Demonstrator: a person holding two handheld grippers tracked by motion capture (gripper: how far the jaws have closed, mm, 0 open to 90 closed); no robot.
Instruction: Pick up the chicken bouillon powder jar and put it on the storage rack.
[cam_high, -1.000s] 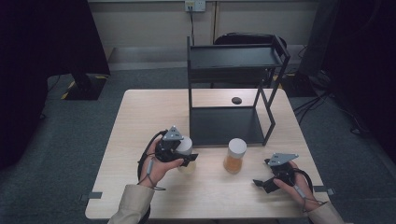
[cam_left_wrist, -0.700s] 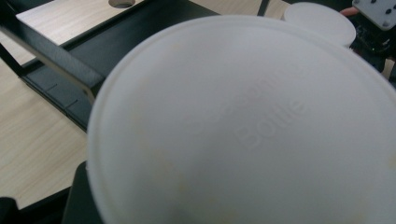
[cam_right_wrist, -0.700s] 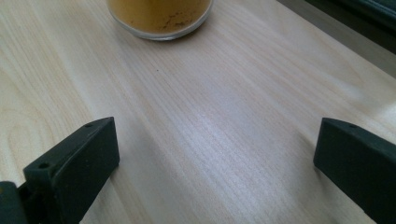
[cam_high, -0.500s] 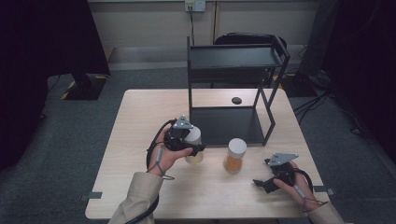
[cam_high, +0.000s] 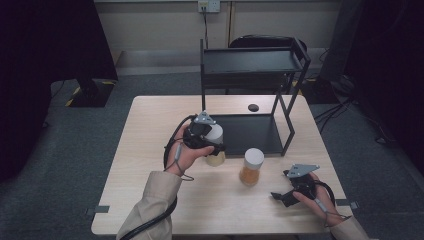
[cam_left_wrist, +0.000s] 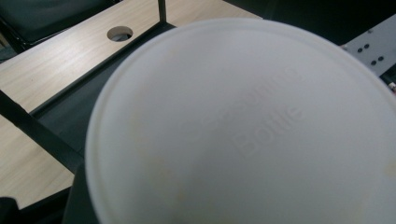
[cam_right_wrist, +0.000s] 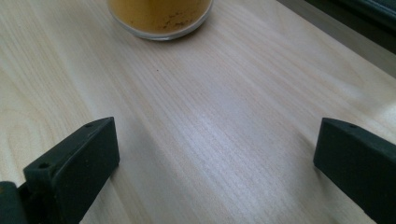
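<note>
On the light wooden table (cam_high: 150, 150) stands a black metal two-level shelf rack (cam_high: 255, 65), and in front of it the left gripper (cam_high: 212, 150) is clamped on a white-lidded pale jar (cam_high: 216, 136), raised above the tabletop beside a white-lidded orange-filled jar (cam_high: 251, 168), while the right gripper (cam_high: 280, 196) rests with jaws apart.

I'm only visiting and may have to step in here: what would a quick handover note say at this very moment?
Left gripper: shut on the pale jar, held above the table in front of the black rack.
Right gripper: open, resting on the table, holding nothing.
Orange jar: standing on the table between the grippers.
Done: pale jar picked up.
Left: probably shelve it on the rack, then the orange jar.
</note>
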